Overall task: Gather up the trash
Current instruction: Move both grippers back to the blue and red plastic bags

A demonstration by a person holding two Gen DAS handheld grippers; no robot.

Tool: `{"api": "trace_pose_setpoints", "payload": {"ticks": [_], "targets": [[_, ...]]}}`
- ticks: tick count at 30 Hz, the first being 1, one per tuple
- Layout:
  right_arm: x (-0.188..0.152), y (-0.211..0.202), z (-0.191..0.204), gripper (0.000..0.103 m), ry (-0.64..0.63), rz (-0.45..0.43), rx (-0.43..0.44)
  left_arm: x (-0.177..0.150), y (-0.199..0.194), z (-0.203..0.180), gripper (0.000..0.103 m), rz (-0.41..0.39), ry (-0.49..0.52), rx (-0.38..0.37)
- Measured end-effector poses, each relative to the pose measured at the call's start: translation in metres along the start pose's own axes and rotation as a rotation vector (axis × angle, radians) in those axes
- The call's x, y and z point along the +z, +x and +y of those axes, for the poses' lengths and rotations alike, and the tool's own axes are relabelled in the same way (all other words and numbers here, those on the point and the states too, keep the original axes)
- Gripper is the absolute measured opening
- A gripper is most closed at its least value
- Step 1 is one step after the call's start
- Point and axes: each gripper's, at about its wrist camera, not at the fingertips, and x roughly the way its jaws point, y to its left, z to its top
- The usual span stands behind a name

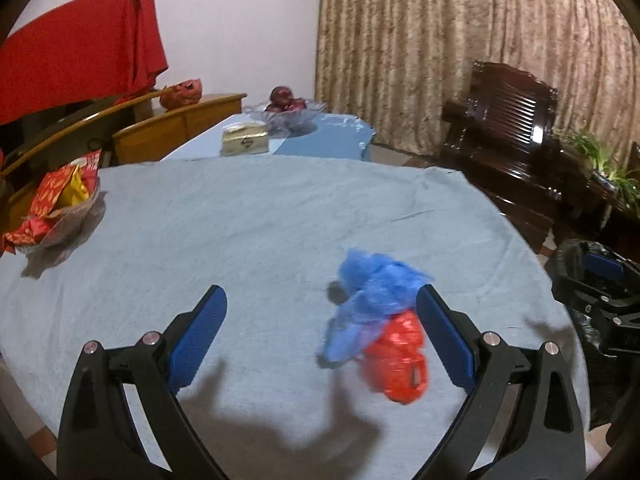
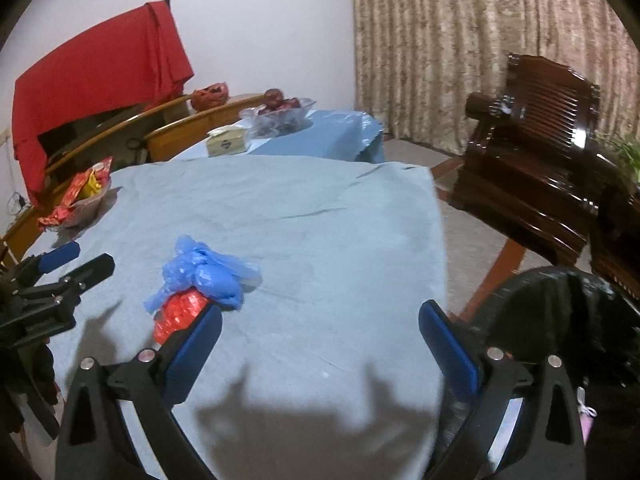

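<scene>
Here the left gripper (image 1: 322, 334) hangs low over the desk (image 1: 240, 224), which is covered with a pale blue cloth, and its two blue fingers (image 1: 198, 338) stand wide apart with nothing between them. The trash lies on the cloth near the right finger of this gripper: a crumpled blue plastic bag (image 1: 374, 300) sits on top of a crumpled red wrapper (image 1: 402, 360), and the two touch each other. In the left wrist view the red wrapper is just beside the inner face of the right finger, but whether it touches the pad cannot be told because of blur. The right gripper (image 2: 320, 338) is also above the desk, close to its right edge, and its fingers are spread wide too, holding nothing. In the right wrist view the same pile appears beyond the tip of its left finger, blue plastic bag (image 2: 208, 272) above, red wrapper (image 2: 180, 312) below. Beside the desk, on the right and lower than its top, stands a bin lined with a black bag (image 2: 560, 312). At the far left edge of the desk there is a clear bowl with red and yellow packets (image 1: 60, 196). Farther back, on a second blue surface, stand a small box (image 1: 245, 141) and a glass bowl of dark red fruit (image 1: 286, 106). A dark wooden chair (image 1: 508, 120) stands before the curtain (image 1: 460, 40).
</scene>
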Motion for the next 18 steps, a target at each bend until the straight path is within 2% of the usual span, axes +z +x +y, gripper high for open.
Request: {"api": "trace_pose_setpoints", "payload": {"ticks": [10, 18], "targets": [[0.006, 0.059, 0.039, 0.097, -0.039, 0.060, 0.054, -0.003, 0.033, 0.031, 0.093, 0.038, -0.026, 0.042], [0.017, 0.088, 0.062, 0.097, -0.076, 0.078, 0.096, -0.006, 0.048, 0.051, 0.093, 0.057, -0.051, 0.065]]}}
